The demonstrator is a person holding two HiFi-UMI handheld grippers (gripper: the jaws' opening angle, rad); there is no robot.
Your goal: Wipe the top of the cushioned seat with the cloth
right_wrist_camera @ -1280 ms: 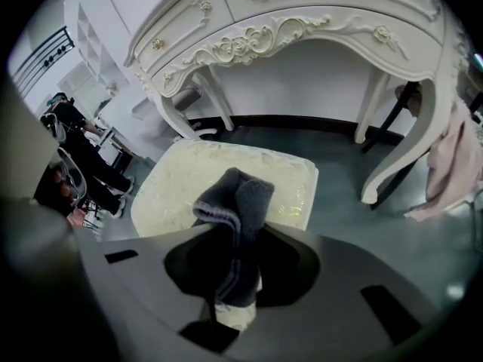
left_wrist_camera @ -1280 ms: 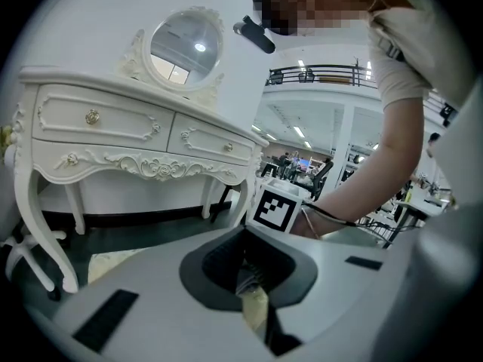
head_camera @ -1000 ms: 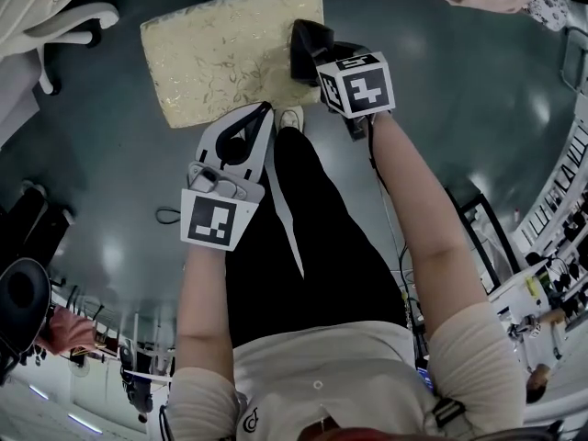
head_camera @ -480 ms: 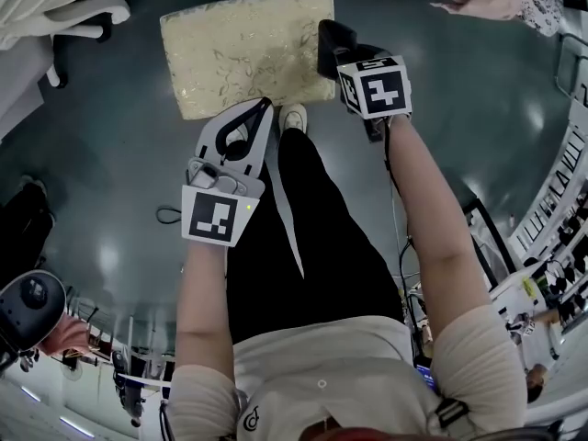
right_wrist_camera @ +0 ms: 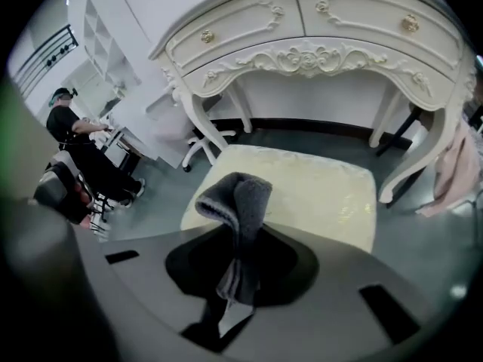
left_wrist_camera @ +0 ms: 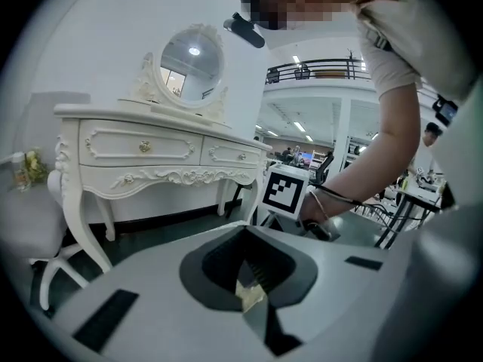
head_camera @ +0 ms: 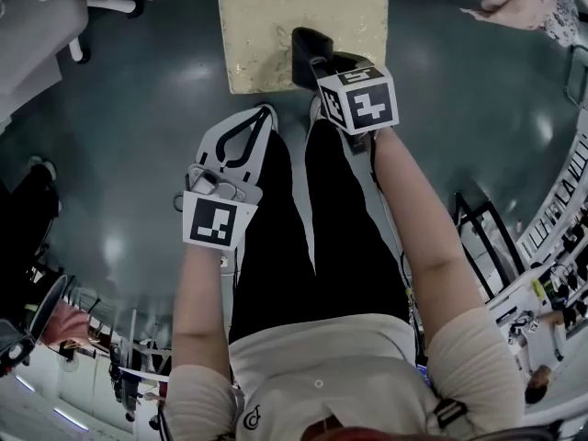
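Fuzzy matt cloth point(right_wrist_camera: 241, 196); brocade seat point(right_wrist_camera: 326, 193); glossy floor point(head_camera: 138, 127).

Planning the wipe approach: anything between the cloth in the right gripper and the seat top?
Nothing visible. The right gripper is shut on the cloth, and the top of the cushioned seat ahead lies bare. The dressing table stands behind the seat, off the path.

The seat point(head_camera: 276, 16) stands on the floor point(head_camera: 138, 136) ahead of me, just before the bench point(right_wrist_camera: 317, 44). My right gripper point(head_camera: 317, 62) is over the seat's near edge, with the cloth point(right_wrist_camera: 240, 194) between its fingers. My left gripper point(head_camera: 259, 118) is left of it and nearer me, over the floor. A mirror point(left_wrist_camera: 192, 62) stands on the bench.
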